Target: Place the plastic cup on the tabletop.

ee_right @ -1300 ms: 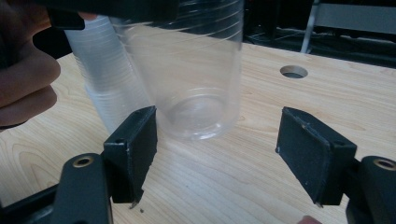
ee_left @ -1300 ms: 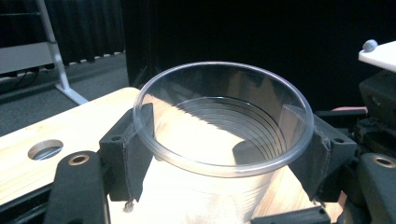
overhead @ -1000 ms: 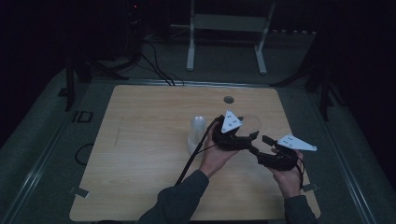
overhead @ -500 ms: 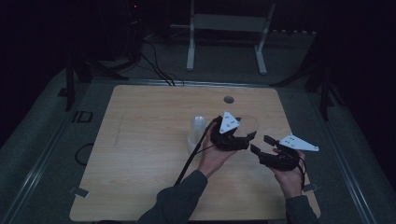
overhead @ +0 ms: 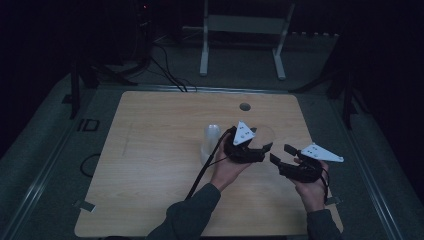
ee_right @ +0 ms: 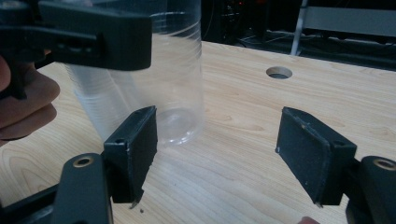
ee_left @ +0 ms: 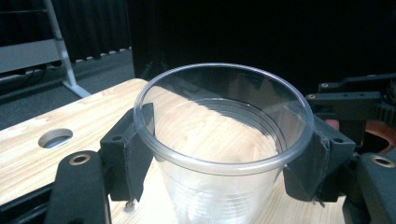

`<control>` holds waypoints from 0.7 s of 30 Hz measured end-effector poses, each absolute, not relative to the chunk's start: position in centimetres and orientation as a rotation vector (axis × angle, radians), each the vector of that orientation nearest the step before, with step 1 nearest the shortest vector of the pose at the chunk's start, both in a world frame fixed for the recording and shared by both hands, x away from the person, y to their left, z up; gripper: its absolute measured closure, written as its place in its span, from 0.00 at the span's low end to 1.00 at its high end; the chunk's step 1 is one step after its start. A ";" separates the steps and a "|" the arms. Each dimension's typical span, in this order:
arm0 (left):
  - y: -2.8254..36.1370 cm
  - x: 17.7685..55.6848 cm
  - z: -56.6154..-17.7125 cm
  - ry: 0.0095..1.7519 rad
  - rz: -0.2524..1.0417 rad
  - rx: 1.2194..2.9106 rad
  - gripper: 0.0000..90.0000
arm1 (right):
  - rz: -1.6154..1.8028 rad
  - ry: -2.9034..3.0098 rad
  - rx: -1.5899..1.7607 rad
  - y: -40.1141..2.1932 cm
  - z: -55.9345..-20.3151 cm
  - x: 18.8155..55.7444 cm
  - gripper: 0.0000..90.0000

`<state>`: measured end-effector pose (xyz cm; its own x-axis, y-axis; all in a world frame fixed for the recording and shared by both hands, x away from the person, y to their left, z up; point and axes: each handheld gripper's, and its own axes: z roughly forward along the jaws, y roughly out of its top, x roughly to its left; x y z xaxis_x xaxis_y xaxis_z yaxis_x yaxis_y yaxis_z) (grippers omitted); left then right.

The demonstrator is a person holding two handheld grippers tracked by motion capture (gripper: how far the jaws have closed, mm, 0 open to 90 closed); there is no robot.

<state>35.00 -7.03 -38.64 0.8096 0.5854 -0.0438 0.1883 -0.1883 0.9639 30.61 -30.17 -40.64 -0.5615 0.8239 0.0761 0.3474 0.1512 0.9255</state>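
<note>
A clear plastic cup (ee_left: pixel 219 121) stands upright on the wooden table (overhead: pixel 150 150), right of the middle. My left gripper (ee_left: pixel 224 154) is shut on it, both pads (ee_left: pixel 133 149) pressing its wall just under the rim. In the high view the left gripper (overhead: pixel 262 140) reaches in from the left with the cup (overhead: pixel 265 133) faint between its jaws. My right gripper (overhead: pixel 281 153) hovers just right of it, open and with nothing in it. In the right gripper view the cup (ee_right: pixel 168 79) is ahead and left of my right gripper (ee_right: pixel 215 154).
A stack of clear cups (overhead: pixel 210 142) stands left of the held cup, seen behind it as a ribbed stack (ee_right: pixel 95 107). A round hole (overhead: pixel 244 106) lies near the table's far edge. A white-legged stand (overhead: pixel 240 25) and cables are on the floor beyond.
</note>
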 end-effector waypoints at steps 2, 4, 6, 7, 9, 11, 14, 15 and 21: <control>-7.0 35.0 -38.7 0.593 0.394 1.756 0.32 | 1.400 1.979 1.114 -30.2 -40.6 30.6 0.32; -7.0 35.0 -38.8 0.590 0.396 1.756 0.32 | 1.400 1.978 1.114 -30.2 -40.6 30.6 0.32; -7.0 35.0 -38.9 0.592 0.396 1.758 0.32 | 1.400 1.976 1.113 -30.3 -40.6 30.6 0.32; -7.0 35.0 -39.0 0.596 0.396 1.758 0.32 | 1.402 1.975 1.115 -30.3 -40.6 30.6 0.32; -6.9 35.0 -39.1 0.597 0.397 1.760 0.32 | 1.401 1.974 1.118 -30.4 -40.6 30.6 0.32; -6.9 35.1 -39.2 0.595 0.398 1.758 0.32 | 1.401 1.970 1.117 -30.4 -40.5 30.6 0.32; -7.0 35.0 -39.4 0.593 0.397 1.759 0.32 | 1.402 1.967 1.119 -30.5 -40.4 30.5 0.32; -7.0 35.0 -39.5 0.591 0.398 1.761 0.32 | 1.402 1.966 1.119 -30.6 -40.4 30.5 0.32; -7.1 35.1 -40.0 0.593 0.401 1.761 0.32 | 1.400 1.960 1.119 -30.8 -40.2 30.5 0.32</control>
